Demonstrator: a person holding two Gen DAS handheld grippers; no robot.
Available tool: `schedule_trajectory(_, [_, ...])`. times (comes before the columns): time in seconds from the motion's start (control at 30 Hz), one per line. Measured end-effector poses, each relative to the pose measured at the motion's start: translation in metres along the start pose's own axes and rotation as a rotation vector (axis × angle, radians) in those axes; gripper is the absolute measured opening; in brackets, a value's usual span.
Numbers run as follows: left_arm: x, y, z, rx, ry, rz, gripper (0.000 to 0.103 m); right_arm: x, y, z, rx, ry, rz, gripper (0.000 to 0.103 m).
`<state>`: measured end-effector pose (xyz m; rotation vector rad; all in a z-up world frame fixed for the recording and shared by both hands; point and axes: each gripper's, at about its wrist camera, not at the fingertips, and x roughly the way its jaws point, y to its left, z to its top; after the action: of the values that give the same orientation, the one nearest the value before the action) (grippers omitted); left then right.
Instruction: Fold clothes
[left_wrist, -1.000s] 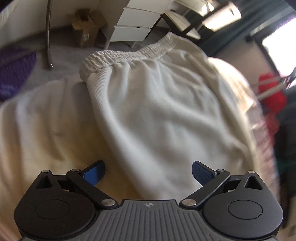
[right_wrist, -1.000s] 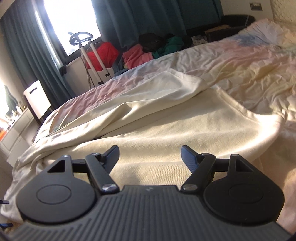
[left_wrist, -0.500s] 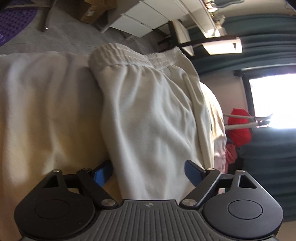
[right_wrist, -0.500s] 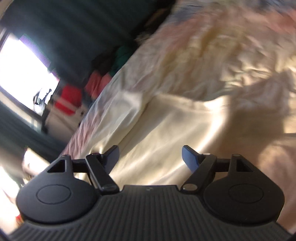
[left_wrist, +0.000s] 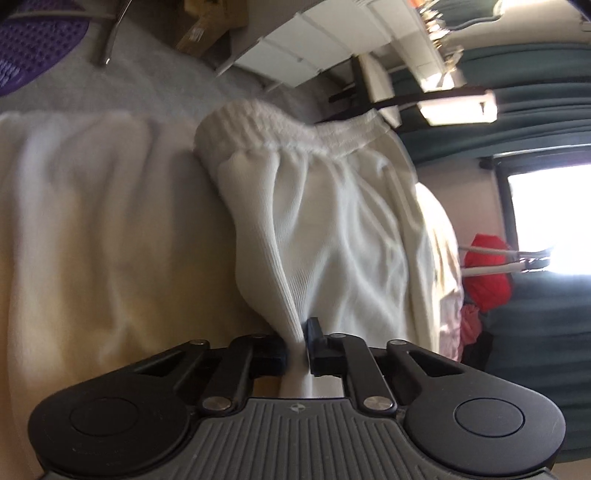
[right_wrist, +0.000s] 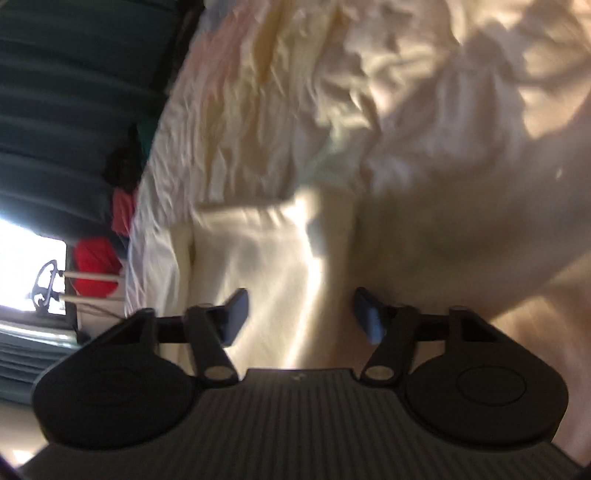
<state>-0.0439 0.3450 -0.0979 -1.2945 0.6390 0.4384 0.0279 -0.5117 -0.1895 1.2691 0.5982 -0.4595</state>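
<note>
White trousers (left_wrist: 332, 229) with a gathered elastic waistband (left_wrist: 280, 129) lie on a cream bedspread (left_wrist: 92, 240). My left gripper (left_wrist: 297, 345) is shut on a pinched fold of the trouser fabric close to its body. In the right wrist view the cream leg end of the trousers (right_wrist: 273, 251) lies on the bed under my right gripper (right_wrist: 301, 314). Its jaws are closing, with a wide gap between them. The cloth lies between and below the pads, which do not press on it.
A rumpled pale sheet (right_wrist: 332, 92) covers the bed beyond the trousers. White drawers (left_wrist: 306, 44), a cardboard box (left_wrist: 207, 26) and a purple mat (left_wrist: 33, 40) stand on the grey floor. Red clothing (left_wrist: 487, 273) hangs by the bright window with dark curtains (right_wrist: 74, 92).
The left jaws went from wide open to shut on a fold of the trousers. The right gripper rolled, dropped toward the trouser leg end, and its jaws narrowed a little.
</note>
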Motion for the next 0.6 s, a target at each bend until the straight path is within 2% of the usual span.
schedule_trajectory(0.03, [-0.004, -0.003, -0.001, 0.015, -0.024, -0.007, 0.007, -0.001, 0.005, 0.0, -0.024, -0.018, 0.004, 0.011])
schedule_trajectory(0.1, [-0.011, -0.011, -0.002, 0.042, -0.072, -0.031, 0.007, -0.005, 0.014, -0.001, -0.077, -0.055, 0.013, 0.007])
schedule_trajectory(0.2, [-0.035, -0.017, -0.002, 0.068, -0.175, -0.095, 0.005, -0.021, 0.027, -0.01, -0.156, -0.12, 0.028, 0.006])
schedule_trajectory(0.3, [-0.055, -0.02, -0.003, 0.099, -0.251, -0.137, 0.002, -0.044, 0.037, -0.02, -0.218, -0.181, 0.082, 0.006])
schedule_trajectory(0.43, [-0.059, -0.035, 0.001, 0.134, -0.256, -0.16, 0.002, -0.069, 0.063, -0.029, -0.331, -0.256, 0.156, 0.006])
schedule_trajectory(0.6, [-0.05, -0.077, 0.022, 0.184, -0.261, -0.164, 0.002, -0.058, 0.128, -0.023, -0.449, -0.3, 0.19, 0.006])
